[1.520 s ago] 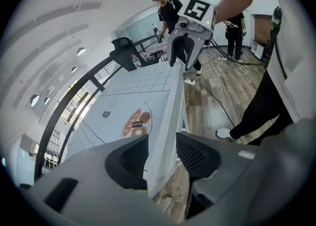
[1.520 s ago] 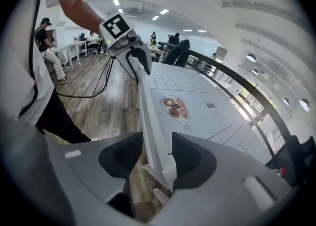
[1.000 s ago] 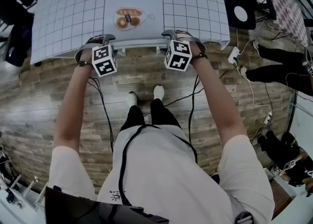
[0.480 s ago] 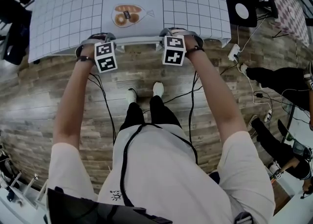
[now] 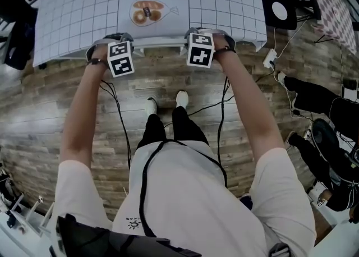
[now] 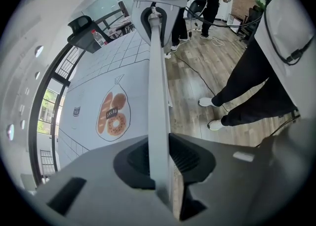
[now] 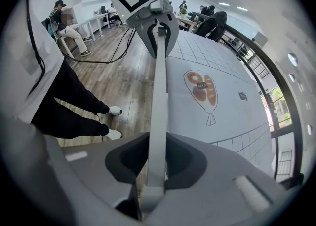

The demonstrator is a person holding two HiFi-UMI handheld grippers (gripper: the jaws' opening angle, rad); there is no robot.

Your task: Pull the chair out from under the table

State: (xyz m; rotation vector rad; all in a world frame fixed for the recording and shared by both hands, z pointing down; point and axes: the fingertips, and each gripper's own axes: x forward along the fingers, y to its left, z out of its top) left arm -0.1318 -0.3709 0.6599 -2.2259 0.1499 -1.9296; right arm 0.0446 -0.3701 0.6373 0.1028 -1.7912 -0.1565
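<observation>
Pale top rail of the chair [image 6: 159,82] is showing along the desk's [image 5: 78,9] near edge, with the rest tucked underneath. Left gripper [image 5: 111,45] and right gripper [image 5: 205,33] are both pointing steeply down at that edge, well apart along the rail. The jaws of each have just been closing and are now clamping the rail from both sides. The person's white shoes [image 5: 166,103] are standing on the wood floor [image 5: 50,110], near the desk.

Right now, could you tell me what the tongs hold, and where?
The left tongs and right tongs, jaws just closing, each clamp the chair's top rail, one toward each end.
</observation>
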